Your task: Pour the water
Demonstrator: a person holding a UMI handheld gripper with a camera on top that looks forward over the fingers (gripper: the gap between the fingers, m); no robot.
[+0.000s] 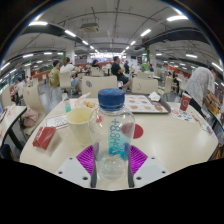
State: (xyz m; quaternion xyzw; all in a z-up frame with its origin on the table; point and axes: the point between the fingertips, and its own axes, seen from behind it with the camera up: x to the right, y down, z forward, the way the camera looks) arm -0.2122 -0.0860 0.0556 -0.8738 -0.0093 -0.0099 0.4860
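A clear plastic water bottle (111, 135) with a blue cap and a blue label stands upright between my fingers. My gripper (111, 160) is shut on it, both purple pads (86, 158) pressing on its lower body. Just beyond the bottle to the left is a cream-coloured cup (79, 116) on the white round table (170, 140). The bottle's base is partly hidden by the fingers, so I cannot tell whether it rests on the table.
A red packet (45, 137) lies left of the fingers. A tray (140, 102) with items sits beyond the bottle, with a red disc (138, 130) nearer. A red cup (185, 102) stands far right. People sit and stand at tables in the background.
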